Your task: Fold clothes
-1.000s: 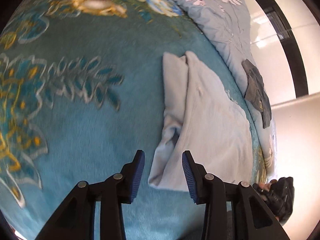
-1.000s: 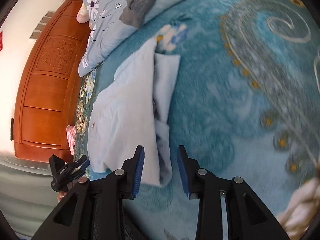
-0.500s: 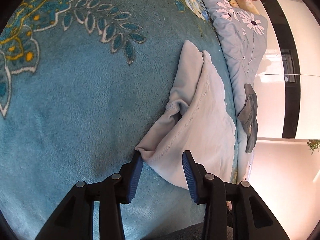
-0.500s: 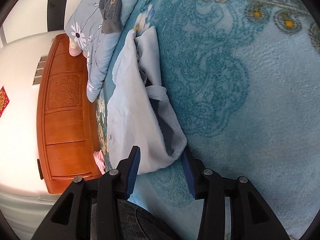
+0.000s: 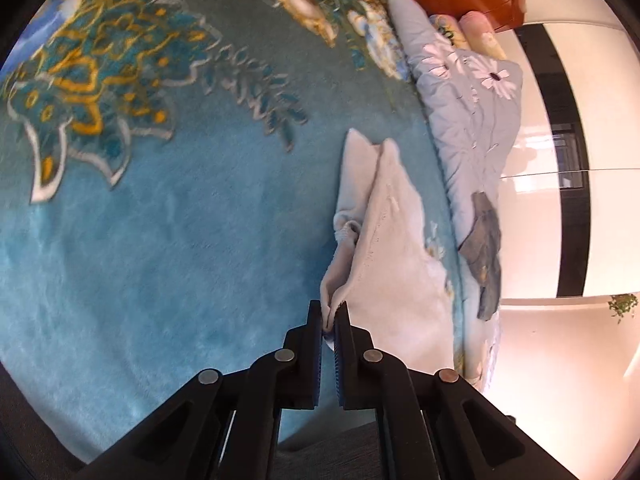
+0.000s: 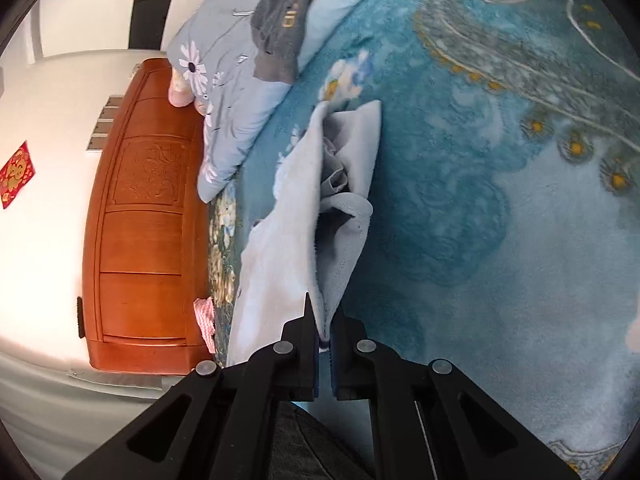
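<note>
Where the pale blue garment (image 5: 394,256) lies on the bed, both claws have pinched its near hem between ribbed blue pads. Left claw (image 5: 328,320): black, angular fingers drawn together on a rolled corner of the soft, fleecy cloth, which rises from the pads in a narrow fold. Right claw (image 6: 323,330): fingers likewise clamped on the garment (image 6: 280,240), here at a stitched edge whose layers part above the grip to show a grey, crumpled inner face.

The garment is folded lengthwise into a long, tapering shape — wide at the near end, ending in two soft points at the far end. Its surface is matte and slightly napped, with a line of stitching running along the fold in the left view.

Beneath it spreads a plush teal blanket (image 5: 168,264), (image 6: 500,240), deep-piled, patterned with gold and white leaf scrolls and dotted curves. Beyond the garment, along the far edge of the blanket, lies a smooth grey-blue quilt (image 5: 472,128), (image 6: 236,92) printed with white daisies; a dark grey garment (image 5: 486,248), (image 6: 280,20) rests draped on it. A carved, glossy orange-brown wooden headboard (image 6: 140,240) with rectangular panels stands at the left of the right view, against a white wall bearing a small red paper decoration (image 6: 16,174).
</note>
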### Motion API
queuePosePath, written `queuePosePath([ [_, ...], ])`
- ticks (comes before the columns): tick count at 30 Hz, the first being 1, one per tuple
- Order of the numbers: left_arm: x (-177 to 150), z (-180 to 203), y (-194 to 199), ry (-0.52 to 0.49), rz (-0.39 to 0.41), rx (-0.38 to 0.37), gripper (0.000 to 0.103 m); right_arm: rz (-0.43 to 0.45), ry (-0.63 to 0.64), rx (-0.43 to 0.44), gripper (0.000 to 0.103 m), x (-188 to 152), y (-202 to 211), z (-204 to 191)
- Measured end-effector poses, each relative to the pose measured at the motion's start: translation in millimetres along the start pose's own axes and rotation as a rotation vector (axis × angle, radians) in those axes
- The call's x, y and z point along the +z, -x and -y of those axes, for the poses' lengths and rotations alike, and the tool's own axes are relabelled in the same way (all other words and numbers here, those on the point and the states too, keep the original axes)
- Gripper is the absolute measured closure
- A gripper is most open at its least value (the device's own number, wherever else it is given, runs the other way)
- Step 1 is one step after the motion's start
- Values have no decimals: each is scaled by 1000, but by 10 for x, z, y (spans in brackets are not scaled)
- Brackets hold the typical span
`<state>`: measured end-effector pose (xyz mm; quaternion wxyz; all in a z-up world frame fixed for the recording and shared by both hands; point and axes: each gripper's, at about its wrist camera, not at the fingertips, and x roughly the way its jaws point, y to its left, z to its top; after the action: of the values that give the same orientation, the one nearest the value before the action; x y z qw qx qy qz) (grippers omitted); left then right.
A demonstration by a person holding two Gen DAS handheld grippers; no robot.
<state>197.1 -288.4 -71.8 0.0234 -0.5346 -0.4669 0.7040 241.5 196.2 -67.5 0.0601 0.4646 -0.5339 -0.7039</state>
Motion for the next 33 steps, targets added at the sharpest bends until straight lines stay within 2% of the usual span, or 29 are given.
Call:
queuePosePath([
  [4, -59, -111, -79, 31, 10, 9, 98, -27, -52, -37, 100, -73, -82, 152],
  [8, -78, -17, -54, -22, 16, 29, 97, -18, 39, -73, 100, -23, -55, -172],
  [10, -90, -7, -2, -21, 18, 14, 94, -14, 84, -91, 100, 1, -41, -334],
  [14, -109, -52, 154, -10, 32, 2, 93, -5, 175, -127, 100, 51, -13, -658],
  [20, -95, -153, 553, -71, 100, -5, 93, -63, 344, -247, 99, 105, -286, -1355],
  [25, -27, -216, 804, -82, 149, -36, 89, -126, 568, -312, 99, -59, -681, -2109],
  [29, 20, -227, 893, -81, 166, -70, 87, -233, 865, -377, 99, -507, -1170, -2798],
  [33, 58, -270, 930, -68, 172, -90, 85, -487, 1133, -452, 99, -1193, -1857, -3057],
])
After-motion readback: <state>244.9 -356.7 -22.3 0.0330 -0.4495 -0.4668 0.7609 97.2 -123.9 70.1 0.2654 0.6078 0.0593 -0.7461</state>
